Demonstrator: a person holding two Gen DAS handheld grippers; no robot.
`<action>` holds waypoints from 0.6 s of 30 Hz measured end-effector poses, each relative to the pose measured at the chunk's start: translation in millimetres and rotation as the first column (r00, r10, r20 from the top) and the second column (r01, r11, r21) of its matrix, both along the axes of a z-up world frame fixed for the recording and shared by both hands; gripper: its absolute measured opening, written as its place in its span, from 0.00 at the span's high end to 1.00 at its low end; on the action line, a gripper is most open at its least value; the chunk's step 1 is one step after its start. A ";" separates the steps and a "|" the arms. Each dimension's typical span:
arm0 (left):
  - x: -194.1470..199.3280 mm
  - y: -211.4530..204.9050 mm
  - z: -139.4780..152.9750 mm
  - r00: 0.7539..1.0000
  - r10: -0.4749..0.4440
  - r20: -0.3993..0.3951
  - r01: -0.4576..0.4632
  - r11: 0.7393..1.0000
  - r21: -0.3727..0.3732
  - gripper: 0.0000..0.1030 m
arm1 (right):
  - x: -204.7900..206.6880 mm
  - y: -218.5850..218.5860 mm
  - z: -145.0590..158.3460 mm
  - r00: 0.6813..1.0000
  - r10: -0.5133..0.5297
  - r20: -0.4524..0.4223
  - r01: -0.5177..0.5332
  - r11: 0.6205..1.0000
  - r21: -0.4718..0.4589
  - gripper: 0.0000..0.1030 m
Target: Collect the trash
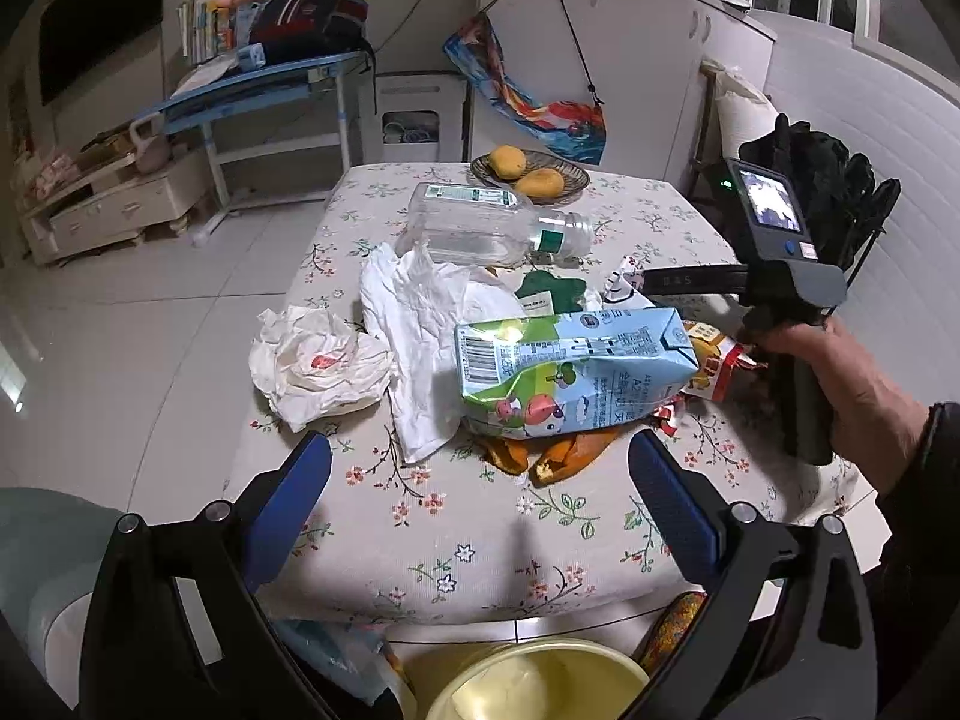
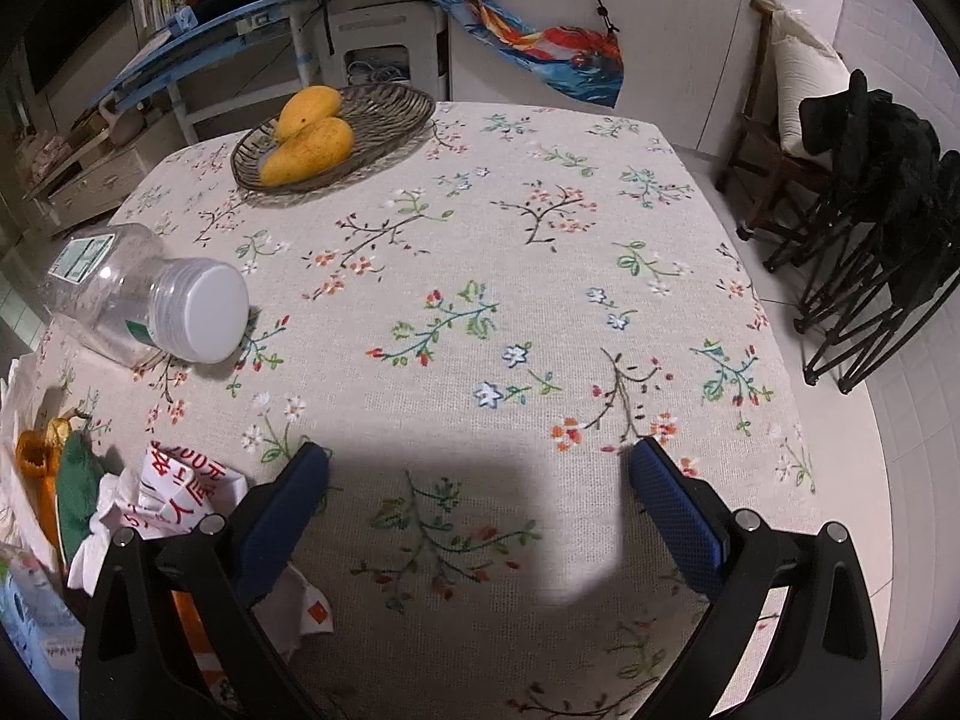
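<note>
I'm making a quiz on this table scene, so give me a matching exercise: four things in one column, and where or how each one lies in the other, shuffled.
Things:
1. mangoes
2. clear bottle
3. milk carton
4. yellow bin

Places or states:
A. on its side, white cap on
B. below the table's near edge
C. in the woven dish
D. crushed, on top of peels

Pairs: 1-C, 2-A, 3-D, 4-B

Your left wrist view looks from the table's near edge across the floral tablecloth [image 1: 456,546], your right sits closer and farther right over it, and both share the clear bottle [image 2: 129,300] and mango basket [image 1: 531,171].
</note>
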State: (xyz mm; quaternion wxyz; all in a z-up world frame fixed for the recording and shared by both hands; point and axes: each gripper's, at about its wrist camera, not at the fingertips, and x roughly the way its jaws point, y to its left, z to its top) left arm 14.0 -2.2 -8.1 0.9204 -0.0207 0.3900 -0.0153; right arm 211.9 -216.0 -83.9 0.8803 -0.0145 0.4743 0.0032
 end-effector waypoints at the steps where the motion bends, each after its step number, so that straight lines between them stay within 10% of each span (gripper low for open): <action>1: 0.3 1.9 0.5 1.000 0.006 0.003 -0.006 1.000 -0.002 0.07 | -2.9 -2.6 5.5 0.999 -0.031 0.020 0.031 0.999 -0.020 0.07; 10: -9.9 18.8 14.5 0.996 0.072 0.049 -0.072 0.997 -0.005 0.07 | -97.3 7.6 99.2 0.961 -0.025 0.276 0.028 1.000 -0.006 0.07; 18: -48.3 35.0 39.0 0.992 0.080 0.098 -0.079 0.997 -0.005 0.07 | -174.0 46.7 113.8 0.927 0.067 0.370 -0.057 0.998 -0.038 0.07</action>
